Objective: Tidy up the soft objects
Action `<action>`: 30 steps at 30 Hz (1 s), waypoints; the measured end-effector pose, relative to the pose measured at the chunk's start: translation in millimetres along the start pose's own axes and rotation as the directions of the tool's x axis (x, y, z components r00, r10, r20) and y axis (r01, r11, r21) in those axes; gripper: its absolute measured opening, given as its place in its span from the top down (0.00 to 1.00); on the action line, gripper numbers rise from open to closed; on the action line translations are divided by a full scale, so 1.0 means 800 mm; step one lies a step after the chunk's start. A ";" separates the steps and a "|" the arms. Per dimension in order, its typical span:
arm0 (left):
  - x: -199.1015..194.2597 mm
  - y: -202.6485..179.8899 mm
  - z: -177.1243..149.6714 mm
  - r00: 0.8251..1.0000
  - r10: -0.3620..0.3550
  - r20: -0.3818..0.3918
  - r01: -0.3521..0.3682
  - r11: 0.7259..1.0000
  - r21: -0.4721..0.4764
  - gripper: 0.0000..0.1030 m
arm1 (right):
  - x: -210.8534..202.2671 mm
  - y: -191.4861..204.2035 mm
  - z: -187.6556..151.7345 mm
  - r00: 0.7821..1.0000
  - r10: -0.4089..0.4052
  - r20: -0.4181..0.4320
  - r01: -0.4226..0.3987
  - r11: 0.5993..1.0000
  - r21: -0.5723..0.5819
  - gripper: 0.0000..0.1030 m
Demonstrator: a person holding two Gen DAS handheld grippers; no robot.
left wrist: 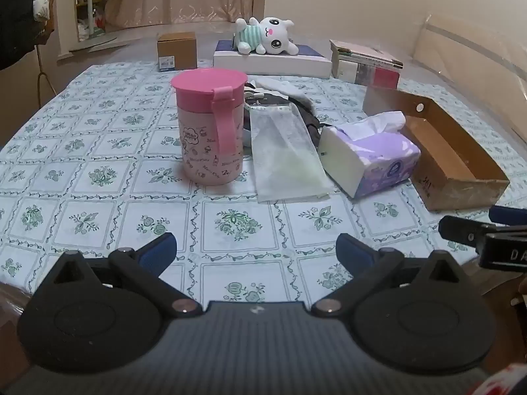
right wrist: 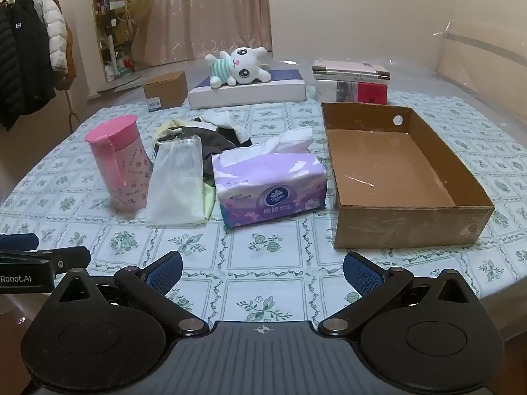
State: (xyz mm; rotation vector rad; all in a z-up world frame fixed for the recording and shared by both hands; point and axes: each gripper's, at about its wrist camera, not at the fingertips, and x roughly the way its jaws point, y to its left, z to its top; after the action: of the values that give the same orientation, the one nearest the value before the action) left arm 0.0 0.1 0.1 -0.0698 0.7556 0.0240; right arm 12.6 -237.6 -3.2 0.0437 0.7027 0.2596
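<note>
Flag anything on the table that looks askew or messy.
Crumpled clothes lie heaped behind the translucent bag, which leans against them. The plush toy sprawls on its back on a flat box. The cardboard box holds nothing.

On the tablecloth are counted one pink lidded jug [right wrist: 116,164] at ten o'clock, one clear plastic bag [right wrist: 176,184] beside it, one purple tissue pack [right wrist: 270,186] at centre, one open cardboard box [right wrist: 408,223] at three o'clock and one heap of dark clothes [right wrist: 214,138]. At twelve o'clock, one plush bunny [right wrist: 238,65], one flat white box [right wrist: 247,93], one small brown carton [right wrist: 164,93] and one stack of books [right wrist: 350,82] are counted.
</note>
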 end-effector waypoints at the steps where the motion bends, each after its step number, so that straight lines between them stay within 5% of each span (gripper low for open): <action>1: 0.000 0.000 0.000 1.000 0.000 0.000 0.000 1.000 0.000 0.01 | 0.000 0.000 0.000 1.000 -0.006 -0.006 0.006 1.000 -0.004 0.00; 30: -0.007 -0.003 -0.004 1.000 -0.022 0.015 0.023 1.000 -0.016 0.01 | -0.005 0.004 0.002 1.000 -0.015 -0.003 0.015 1.000 -0.014 0.00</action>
State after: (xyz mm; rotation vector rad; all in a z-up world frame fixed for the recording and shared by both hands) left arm -6.0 -2.5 1.6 -0.0939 0.7400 0.0094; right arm 10.4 -235.1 1.1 0.0250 0.7036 0.2506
